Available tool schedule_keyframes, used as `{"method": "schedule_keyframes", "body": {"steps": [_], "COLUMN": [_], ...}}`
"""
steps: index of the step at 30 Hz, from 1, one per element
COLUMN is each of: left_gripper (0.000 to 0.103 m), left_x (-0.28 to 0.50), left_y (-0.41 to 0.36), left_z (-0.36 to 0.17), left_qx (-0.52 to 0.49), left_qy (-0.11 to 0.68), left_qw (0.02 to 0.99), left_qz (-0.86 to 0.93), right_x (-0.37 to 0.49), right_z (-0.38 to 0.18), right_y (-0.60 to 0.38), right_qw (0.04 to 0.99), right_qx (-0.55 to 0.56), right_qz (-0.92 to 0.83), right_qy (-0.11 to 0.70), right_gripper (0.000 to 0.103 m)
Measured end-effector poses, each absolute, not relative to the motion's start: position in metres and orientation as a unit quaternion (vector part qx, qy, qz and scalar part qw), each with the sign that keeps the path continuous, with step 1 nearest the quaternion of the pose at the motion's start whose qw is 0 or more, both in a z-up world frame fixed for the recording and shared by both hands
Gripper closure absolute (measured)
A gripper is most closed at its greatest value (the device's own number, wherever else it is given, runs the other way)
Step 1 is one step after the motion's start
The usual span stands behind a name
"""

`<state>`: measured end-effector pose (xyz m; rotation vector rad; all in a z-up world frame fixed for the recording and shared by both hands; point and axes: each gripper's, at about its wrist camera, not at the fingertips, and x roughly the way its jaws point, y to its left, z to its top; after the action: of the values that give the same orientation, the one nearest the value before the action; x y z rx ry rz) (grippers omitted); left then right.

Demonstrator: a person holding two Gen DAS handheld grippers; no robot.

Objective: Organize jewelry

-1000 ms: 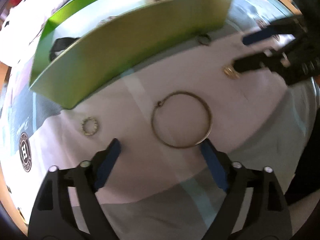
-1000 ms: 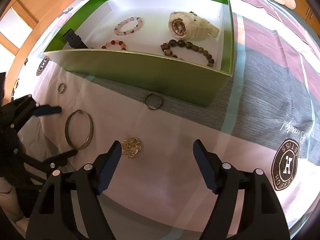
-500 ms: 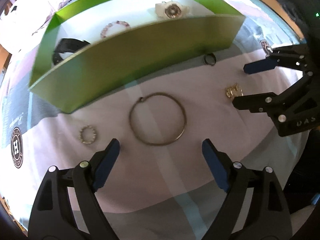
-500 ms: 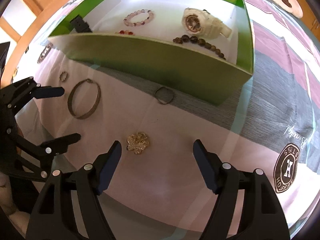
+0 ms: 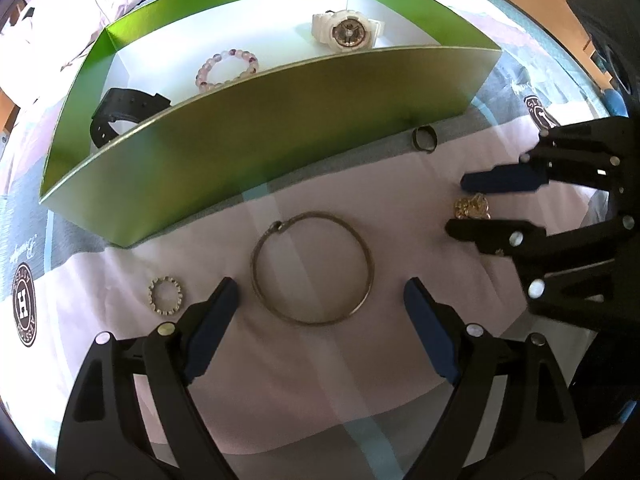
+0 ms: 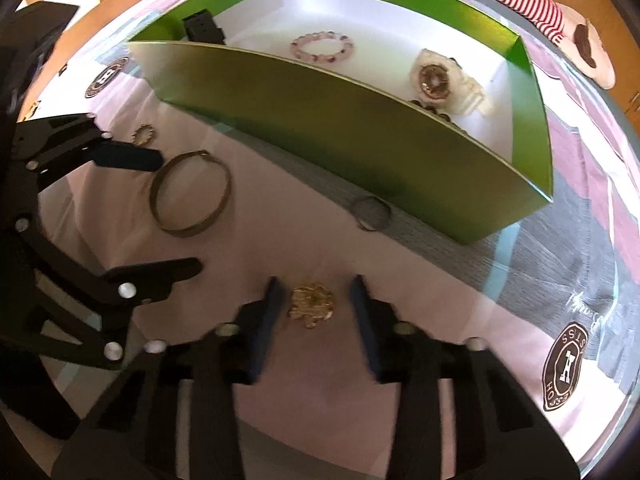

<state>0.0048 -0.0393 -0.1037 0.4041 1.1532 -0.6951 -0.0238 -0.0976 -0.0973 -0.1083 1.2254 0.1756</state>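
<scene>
Right gripper (image 6: 316, 294), jaws part-spread, straddled gold brooch (image 6: 312, 300) w/o touching; left gripper (image 5: 320, 300), jaws wide, flanked metal bangle (image 5: 312, 268) beside green box (image 5: 280, 152).

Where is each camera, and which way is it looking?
Left wrist: sits on the left gripper, facing the big bangle and green box; its own fingers show, the right gripper beside.
Right wrist: sits on the right gripper, facing the gold brooch; its own fingers show.
Both share the bangle, brooch and box.

2 watches (image 5: 347, 33), 2 bead bracelets (image 5: 227, 68) (1 half-hidden), 1 bangle (image 5: 312, 268), 2 rings (image 5: 425, 140)
</scene>
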Motion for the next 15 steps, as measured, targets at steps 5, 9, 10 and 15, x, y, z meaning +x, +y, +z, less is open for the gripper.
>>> {"method": "schedule_keyframes", "body": {"steps": [5,9,10,15], "left_gripper": [0.032,0.041,0.041,0.037], "left_x": [0.008,0.013,0.012,0.004], "left_y": [-0.024,-0.021,-0.019,-0.02], "left_z": [-0.103,-0.095,-0.094,-0.091], "left_qx": [0.172,0.158,0.155,0.155], "left_qy": [0.524,0.523,0.522,0.522], "left_qw": [0.771,0.77,0.768,0.755], "left_qz": [-0.319,-0.33,-0.335,-0.365], "right_x": [-0.024,-0.022,-0.022,-0.019], "right_z": [-0.097,-0.098,-0.098,-0.097], "right_y": [-0.117,-0.11,-0.11,-0.119], "right_qw": [0.811,0.812,0.812,0.81], "right_qx": [-0.028,-0.034,-0.035,-0.031], "right_qz": [0.073,0.07,0.07,0.073], "right_qy": [0.579,0.579,0.579,0.581], "right_gripper": [0.081,0.081,0.081,0.08]}}
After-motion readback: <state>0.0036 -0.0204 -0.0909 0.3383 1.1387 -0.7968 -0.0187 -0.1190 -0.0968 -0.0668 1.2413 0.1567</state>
